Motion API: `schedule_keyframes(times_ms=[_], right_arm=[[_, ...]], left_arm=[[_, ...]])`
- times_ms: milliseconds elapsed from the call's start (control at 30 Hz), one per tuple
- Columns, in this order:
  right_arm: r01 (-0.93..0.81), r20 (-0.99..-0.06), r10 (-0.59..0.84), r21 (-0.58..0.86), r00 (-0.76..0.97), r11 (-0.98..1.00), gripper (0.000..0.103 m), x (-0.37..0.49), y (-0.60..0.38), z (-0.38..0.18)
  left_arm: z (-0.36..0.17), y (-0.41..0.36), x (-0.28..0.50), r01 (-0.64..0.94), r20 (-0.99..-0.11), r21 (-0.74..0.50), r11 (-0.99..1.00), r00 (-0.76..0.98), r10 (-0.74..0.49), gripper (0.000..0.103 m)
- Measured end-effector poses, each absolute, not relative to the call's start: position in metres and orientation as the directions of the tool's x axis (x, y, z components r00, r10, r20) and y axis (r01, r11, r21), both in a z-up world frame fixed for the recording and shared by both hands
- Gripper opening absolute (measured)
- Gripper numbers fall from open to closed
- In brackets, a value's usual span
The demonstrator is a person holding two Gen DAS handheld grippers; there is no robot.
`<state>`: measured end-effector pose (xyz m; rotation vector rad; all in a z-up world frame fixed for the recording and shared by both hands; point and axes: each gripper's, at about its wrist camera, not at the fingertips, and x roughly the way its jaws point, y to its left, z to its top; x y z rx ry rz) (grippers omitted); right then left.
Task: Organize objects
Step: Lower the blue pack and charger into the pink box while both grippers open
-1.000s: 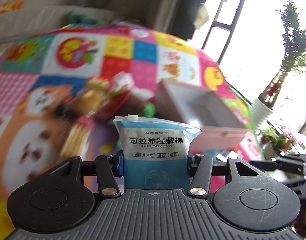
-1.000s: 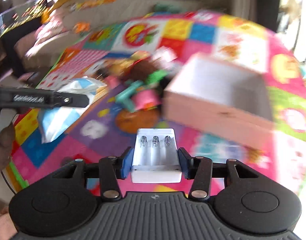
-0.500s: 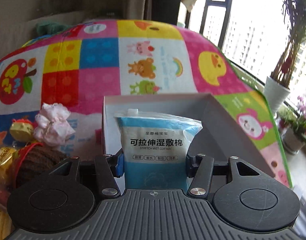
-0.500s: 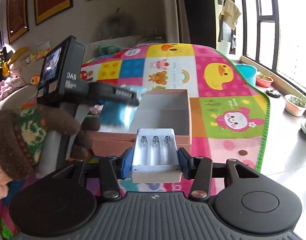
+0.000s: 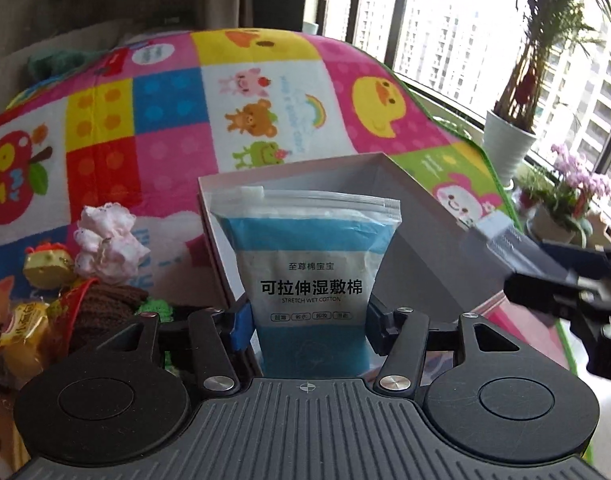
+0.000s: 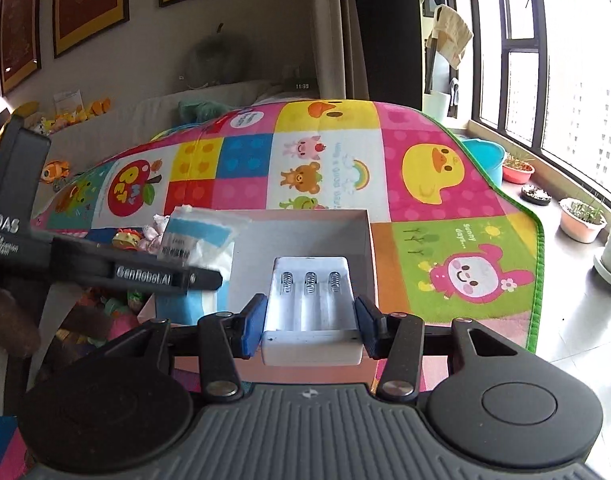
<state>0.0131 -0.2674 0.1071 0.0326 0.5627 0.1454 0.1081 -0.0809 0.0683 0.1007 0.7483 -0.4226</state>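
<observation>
Left claw [image 5: 307,322] grips the wet cotton pouch [image 5: 307,264] low at both edges, above the open box [image 5: 421,216]; soft, light, slick film, so hold the lower sides. Right claw [image 6: 311,322] clamps the rigid, light battery holder [image 6: 311,304] by its side walls. A second ago both were over the toy clutter [image 5: 77,280]; now at the box.

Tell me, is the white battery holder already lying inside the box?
No, the battery holder is clamped in the right gripper, above the box.
</observation>
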Motion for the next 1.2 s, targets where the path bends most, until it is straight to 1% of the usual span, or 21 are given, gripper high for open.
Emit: schedule_keyframes(times_ms=[67, 167, 233, 333, 400, 467, 500, 600, 700, 767, 867, 967, 1133, 1200], right_arm=[[-0.115, -0.529, 0.135, 0.071, 0.838, 0.991, 0.047, 0.017, -0.265, 0.107], [-0.111, -0.526, 0.138, 0.083, 0.839, 0.990, 0.047, 0.016, -0.264, 0.107], [-0.112, -0.529, 0.141, 0.086, 0.837, 0.990, 0.047, 0.014, -0.264, 0.107], [-0.107, -0.532, 0.130, 0.075, 0.837, 0.991, 0.047, 0.012, -0.266, 0.107], [-0.102, -0.534, 0.124, 0.070, 0.837, 0.992, 0.047, 0.012, -0.268, 0.107], [-0.098, -0.536, 0.120, 0.070, 0.836, 0.993, 0.047, 0.012, -0.270, 0.106], [-0.095, -0.539, 0.118, 0.070, 0.834, 0.993, 0.047, 0.013, -0.271, 0.105], [-0.094, -0.542, 0.119, 0.074, 0.832, 0.993, 0.047, 0.015, -0.270, 0.101], [-0.098, -0.541, 0.125, 0.079, 0.832, 0.992, 0.047, 0.016, -0.268, 0.100], [-0.102, -0.537, 0.127, 0.076, 0.834, 0.992, 0.047, 0.017, -0.266, 0.100], [-0.108, -0.532, 0.130, 0.074, 0.837, 0.991, 0.047, 0.025, -0.261, 0.100], [-0.126, -0.541, 0.150, 0.080, 0.827, 0.989, 0.047, 0.045, -0.252, 0.099], [-0.146, -0.600, 0.157, 0.066, 0.785, 0.987, 0.047, 0.087, -0.232, 0.083], [-0.158, -0.623, 0.172, 0.078, 0.763, 0.984, 0.048, 0.095, -0.225, 0.072]], left_arm=[[0.067, -0.084, 0.105, 0.398, -0.661, -0.038, 0.917, 0.678, -0.322, 0.060], [0.067, -0.076, 0.113, 0.320, -0.614, -0.121, 0.940, 0.720, -0.324, 0.060], [0.069, -0.074, 0.122, 0.273, -0.597, -0.140, 0.952, 0.744, -0.301, 0.060], [0.066, -0.084, 0.133, 0.296, -0.641, -0.079, 0.952, 0.716, -0.276, 0.060], [0.059, -0.096, 0.136, 0.358, -0.701, -0.014, 0.934, 0.662, -0.264, 0.060], [0.056, -0.106, 0.130, 0.409, -0.716, 0.079, 0.909, 0.658, -0.234, 0.060], [0.055, -0.107, 0.127, 0.419, -0.723, 0.087, 0.904, 0.651, -0.232, 0.060], [0.062, -0.094, 0.126, 0.375, -0.727, -0.009, 0.927, 0.635, -0.264, 0.058], [0.079, -0.068, 0.126, 0.288, -0.684, -0.153, 0.945, 0.660, -0.312, 0.054], [0.089, -0.054, 0.120, 0.271, -0.667, -0.191, 0.944, 0.669, -0.327, 0.054], [0.097, -0.037, 0.098, 0.279, -0.627, -0.218, 0.935, 0.694, -0.353, 0.054], [0.091, -0.021, 0.070, 0.292, -0.601, -0.240, 0.926, 0.704, -0.378, 0.054], [0.068, 0.004, 0.032, 0.288, -0.622, -0.195, 0.938, 0.703, -0.345, 0.054], [0.060, 0.021, 0.025, 0.266, -0.638, -0.200, 0.943, 0.695, -0.332, 0.054]])
